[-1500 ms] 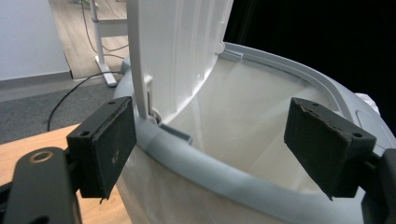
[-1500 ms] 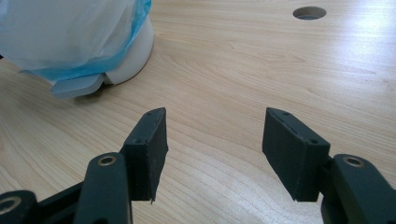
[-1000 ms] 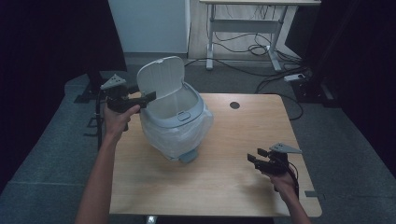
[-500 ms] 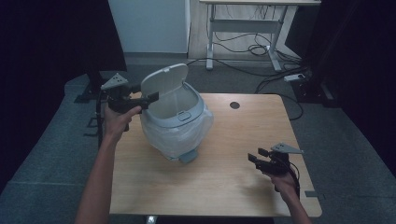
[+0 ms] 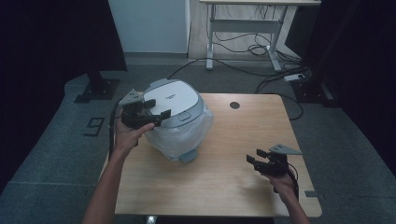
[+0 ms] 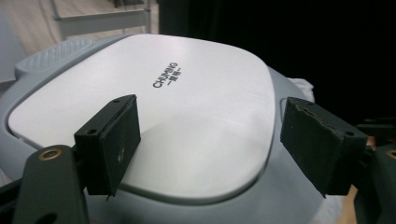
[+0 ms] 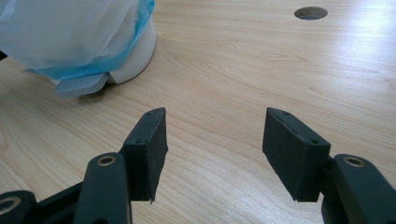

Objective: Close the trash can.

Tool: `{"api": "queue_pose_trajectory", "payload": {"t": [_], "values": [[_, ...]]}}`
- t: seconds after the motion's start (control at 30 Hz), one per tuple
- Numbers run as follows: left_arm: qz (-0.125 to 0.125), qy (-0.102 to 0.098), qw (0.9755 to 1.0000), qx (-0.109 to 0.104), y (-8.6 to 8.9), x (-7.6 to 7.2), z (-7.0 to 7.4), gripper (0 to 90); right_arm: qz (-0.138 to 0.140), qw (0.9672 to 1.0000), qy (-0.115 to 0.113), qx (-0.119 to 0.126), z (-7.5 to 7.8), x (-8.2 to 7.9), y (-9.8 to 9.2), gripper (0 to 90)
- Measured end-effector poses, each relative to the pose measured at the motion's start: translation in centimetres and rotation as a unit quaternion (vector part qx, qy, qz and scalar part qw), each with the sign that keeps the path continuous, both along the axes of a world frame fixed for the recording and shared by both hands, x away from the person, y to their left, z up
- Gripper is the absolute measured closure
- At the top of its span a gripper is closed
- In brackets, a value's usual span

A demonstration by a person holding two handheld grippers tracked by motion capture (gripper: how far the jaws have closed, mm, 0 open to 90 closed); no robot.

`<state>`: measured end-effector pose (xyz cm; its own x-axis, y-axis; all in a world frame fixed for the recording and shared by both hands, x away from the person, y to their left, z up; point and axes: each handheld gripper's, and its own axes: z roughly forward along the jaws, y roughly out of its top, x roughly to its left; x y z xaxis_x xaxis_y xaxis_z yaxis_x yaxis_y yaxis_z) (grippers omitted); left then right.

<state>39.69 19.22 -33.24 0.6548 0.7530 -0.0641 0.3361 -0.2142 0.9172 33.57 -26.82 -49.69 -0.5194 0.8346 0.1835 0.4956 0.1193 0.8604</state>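
Closing the bin lid – press it flat, don't pinch

Left gripper (image 5: 156, 115) hovers over the lid (image 6: 154, 126) with jaws apart, nothing gripped; I'd push near the front edge so it seats evenly. The bin (image 5: 180, 122) sits toward the desk's (image 5: 243, 172) far left corner – smooth matte plastic, rounded, with a crinkly thin liner bag (image 7: 70, 32). Right gripper (image 5: 261, 161) idles unclenched and empty near the right edge.

1. Left gripper (image 5: 156, 111): held at far left, left forearm reaching in from the near edge, jaws pointing right, spread wide, nothing between the pads (image 6: 114, 140).
2. Right gripper (image 5: 257, 156): near right, low, jaws pointing left, parted, nothing between them.
3. Right hand (image 5: 281, 179) wraps the gripper body from behind.
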Motion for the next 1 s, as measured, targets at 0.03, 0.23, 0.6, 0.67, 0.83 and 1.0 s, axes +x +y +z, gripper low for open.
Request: {"api": "queue_pose_trajectory", "payload": {"t": [0.03,0.23,0.6,0.67,0.83,1.0], "values": [[0.014,-0.01,0.9997,0.016,-0.4,0.0,-0.1,21.1,-0.001,1.0,0.0,0.001,0.0,0.0,-0.1,39.8],[0.039,-0.016,0.9985,0.034,-2.2,0.2,-0.1,21.5,-0.004,1.0,0.002,0.002,-0.2,0.1,-0.2,39.8],[0.044,-0.014,0.9974,0.055,-2.8,0.3,0.1,25.2,0.002,1.0,0.003,-0.001,-0.2,-0.1,0.1,39.7],[0.043,-0.01,0.9976,0.054,-2.8,0.3,0.2,24.8,0.001,1.0,0.003,0.0,-0.2,-0.1,0.0,39.7],[0.03,-0.023,0.9991,0.021,-2.2,-0.8,0.5,23.6,-0.004,1.0,0.004,0.004,-0.1,0.0,-0.5,39.7],[0.014,-0.027,0.9995,-0.001,-1.2,-2.4,0.7,22.5,-0.009,0.9999,0.005,0.004,-0.1,0.0,-0.9,39.6]]}}
